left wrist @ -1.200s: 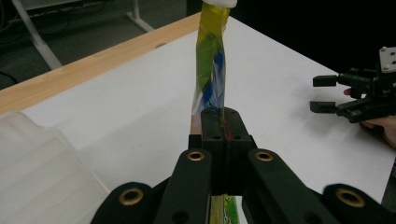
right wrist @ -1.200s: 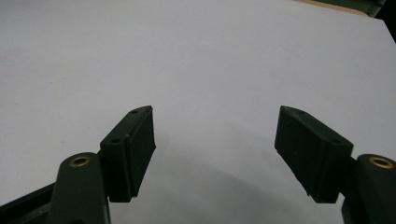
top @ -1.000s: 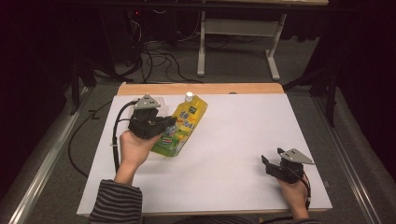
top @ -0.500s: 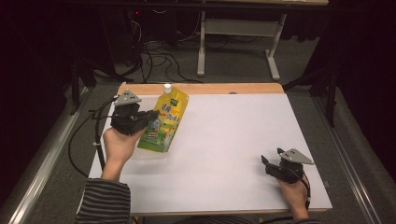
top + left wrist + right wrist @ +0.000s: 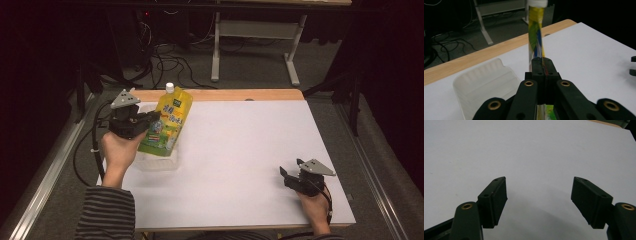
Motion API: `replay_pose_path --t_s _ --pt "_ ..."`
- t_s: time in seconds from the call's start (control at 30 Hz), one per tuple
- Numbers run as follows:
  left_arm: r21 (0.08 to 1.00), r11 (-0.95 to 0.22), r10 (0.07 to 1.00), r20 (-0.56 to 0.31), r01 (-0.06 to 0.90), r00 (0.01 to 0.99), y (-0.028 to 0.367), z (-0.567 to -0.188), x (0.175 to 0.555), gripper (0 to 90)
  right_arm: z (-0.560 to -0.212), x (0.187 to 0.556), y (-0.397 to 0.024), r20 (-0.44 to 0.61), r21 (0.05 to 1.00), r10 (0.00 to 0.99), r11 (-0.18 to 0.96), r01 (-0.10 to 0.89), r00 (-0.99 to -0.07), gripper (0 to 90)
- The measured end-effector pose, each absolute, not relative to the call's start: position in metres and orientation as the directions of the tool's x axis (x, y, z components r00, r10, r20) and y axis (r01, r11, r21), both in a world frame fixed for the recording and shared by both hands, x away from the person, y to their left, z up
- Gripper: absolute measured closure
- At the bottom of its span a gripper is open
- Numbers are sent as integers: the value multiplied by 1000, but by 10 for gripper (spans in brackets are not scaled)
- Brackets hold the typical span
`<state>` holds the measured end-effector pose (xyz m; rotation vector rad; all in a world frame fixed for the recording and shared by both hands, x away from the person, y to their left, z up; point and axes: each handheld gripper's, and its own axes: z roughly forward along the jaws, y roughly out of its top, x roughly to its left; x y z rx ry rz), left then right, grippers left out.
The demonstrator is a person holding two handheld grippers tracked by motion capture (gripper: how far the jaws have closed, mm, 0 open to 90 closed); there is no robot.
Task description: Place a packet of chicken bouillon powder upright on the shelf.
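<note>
Nearest the person, the right gripper (image 5: 292,176) rests low on the white table (image 5: 240,150) at the near right corner; in the right gripper view its jaws stand wide apart with only bare tabletop between them.

Farther in, at the left, the left gripper (image 5: 152,119) is clamped flat on the side seam of a yellow-green spouted pouch (image 5: 167,125), which hangs upright with its white cap (image 5: 170,87) on top, directly above a clear plastic tray (image 5: 157,161).

Risks, as judged:
- The grip lies on a thin film edge; in the left gripper view the pouch (image 5: 535,32) is seen edge-on between the pads (image 5: 537,72), so its weight could let it slip or swing.
- A soft pouch lowered off-centre may fold over the wall of the tray (image 5: 486,82) and flop onto the table.
- The light tray, unsteadied by the right gripper, may slide or tip.

Count: 2 grippers, 1 pouch, 1 cap, 1 tray, 1 table.
</note>
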<state>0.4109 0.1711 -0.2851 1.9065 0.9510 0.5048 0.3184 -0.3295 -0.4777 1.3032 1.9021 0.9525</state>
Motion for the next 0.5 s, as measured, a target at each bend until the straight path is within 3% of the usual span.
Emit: replay_pose_path --t_s 0.5 --pt "829 -355 790 18 433 613 162 -313 430 900 -478 319 -330 -102 838 946 249 486 -309 294"
